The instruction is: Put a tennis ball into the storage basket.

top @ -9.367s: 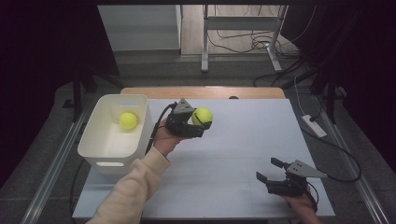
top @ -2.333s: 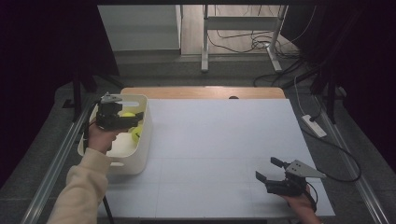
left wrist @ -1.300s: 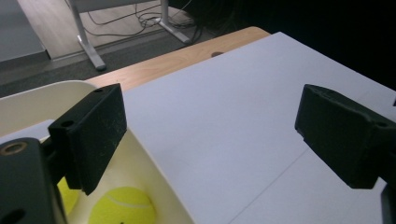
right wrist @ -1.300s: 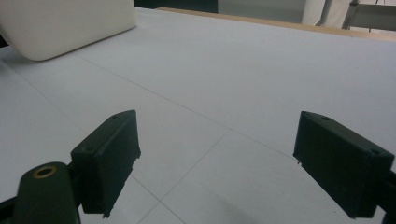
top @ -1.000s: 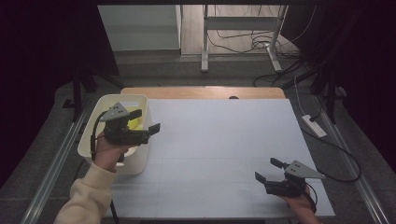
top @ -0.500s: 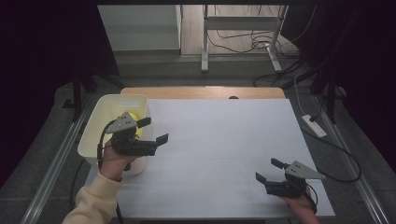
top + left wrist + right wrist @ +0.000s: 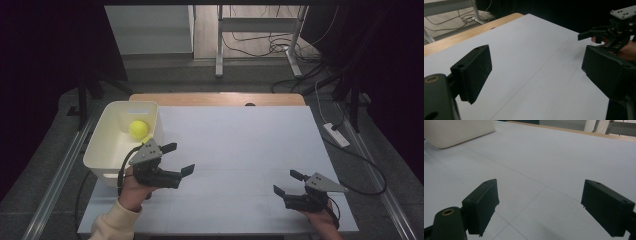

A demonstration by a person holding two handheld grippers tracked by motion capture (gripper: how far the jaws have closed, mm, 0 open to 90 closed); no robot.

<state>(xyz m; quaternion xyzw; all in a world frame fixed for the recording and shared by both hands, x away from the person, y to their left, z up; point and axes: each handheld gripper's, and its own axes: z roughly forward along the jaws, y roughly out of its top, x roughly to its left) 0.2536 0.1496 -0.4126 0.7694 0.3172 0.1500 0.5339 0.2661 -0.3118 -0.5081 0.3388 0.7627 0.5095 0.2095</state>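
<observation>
I'm looking into what seems a lab: a white-topped table (image 7: 240,150) is standing amid dark curtains (image 7: 45,60), cables (image 7: 260,45) are trailing over the floor, and metal rails (image 7: 60,175) are flanking it.

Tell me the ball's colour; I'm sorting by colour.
Yellow-green tennis ball, best in the high view.

A: What sits where on the counter (image 7: 240,150)?

B: A tub (image 7: 107,150) stands at its left edge, with a ball (image 7: 138,129) inside near the far wall. The left gripper (image 7: 179,159) is just right of the tub's near corner. The right gripper (image 7: 288,183) is well apart, at the near right.
</observation>
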